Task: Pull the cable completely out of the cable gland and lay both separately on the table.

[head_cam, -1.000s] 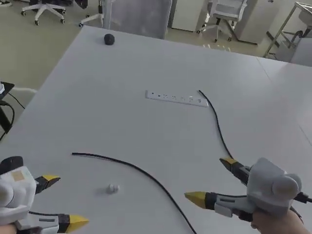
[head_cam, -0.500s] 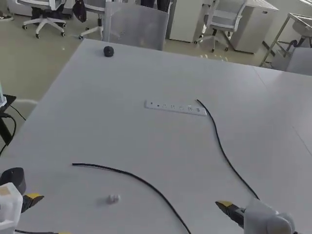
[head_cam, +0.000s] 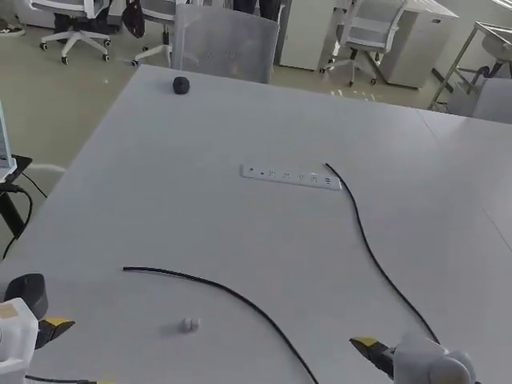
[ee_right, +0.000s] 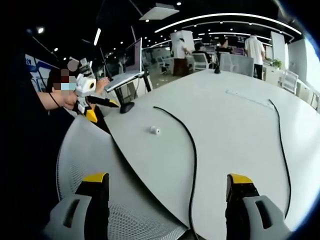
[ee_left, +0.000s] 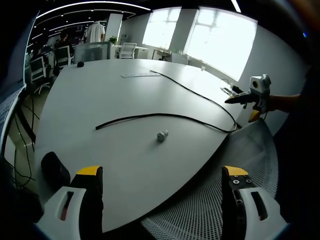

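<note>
A long black cable [head_cam: 232,293] lies in a loose curve across the near part of the white table [head_cam: 200,160]. Close beside it, but apart from it, rests a small white cable gland [head_cam: 189,325]. From the left gripper view, the cable [ee_left: 165,116] and gland [ee_left: 162,135] lie well ahead of my left gripper [ee_left: 162,172], which is open and holds nothing. My right gripper [ee_right: 167,178] is open too, off the table edge, with the gland [ee_right: 155,130] and cable [ee_right: 192,145] in front of it. One yellow fingertip [head_cam: 364,345] of it shows in the head view.
A white power strip [head_cam: 290,176] lies mid-table, and its own black cord [head_cam: 368,240] runs toward the near right. A black round object [head_cam: 182,85] sits at the far end, and a dark object [head_cam: 28,286] at the near left corner. Office chairs [head_cam: 228,40] stand beyond.
Both grippers have drawn back toward the near edge and sunk low in the head view. The cable and the gland lie where they were.
</note>
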Available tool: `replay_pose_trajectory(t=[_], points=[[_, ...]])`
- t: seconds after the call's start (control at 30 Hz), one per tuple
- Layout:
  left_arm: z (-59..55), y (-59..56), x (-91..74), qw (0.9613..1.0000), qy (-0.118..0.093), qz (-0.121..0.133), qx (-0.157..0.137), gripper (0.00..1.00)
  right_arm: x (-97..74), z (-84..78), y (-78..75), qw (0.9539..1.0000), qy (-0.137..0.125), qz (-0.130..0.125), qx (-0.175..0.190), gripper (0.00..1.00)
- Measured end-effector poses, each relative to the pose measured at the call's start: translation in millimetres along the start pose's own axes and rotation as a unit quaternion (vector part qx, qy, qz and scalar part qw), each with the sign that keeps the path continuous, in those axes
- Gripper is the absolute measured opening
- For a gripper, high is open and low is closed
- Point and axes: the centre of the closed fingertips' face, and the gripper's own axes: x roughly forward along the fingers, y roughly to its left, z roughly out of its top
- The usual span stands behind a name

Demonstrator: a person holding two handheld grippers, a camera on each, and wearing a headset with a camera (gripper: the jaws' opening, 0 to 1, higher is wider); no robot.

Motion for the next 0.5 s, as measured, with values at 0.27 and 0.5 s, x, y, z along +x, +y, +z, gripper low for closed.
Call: replay_pose_trajectory(t=[0.27,0.5], points=[[1.0,-3.2,-1.9,0.9999,-0.003,-0.010,0.006,0.99,-2.9,1.5,-2.5,1.0000,-0.004,-0.003,-0.007,0.99],[0.7,-2.7,-3.0,0.9999,-0.001,-0.012,0.007,0.99,-4.6,1.5,-8.8,0.9999,-0.002,-0.010,-0.007,0.99]])
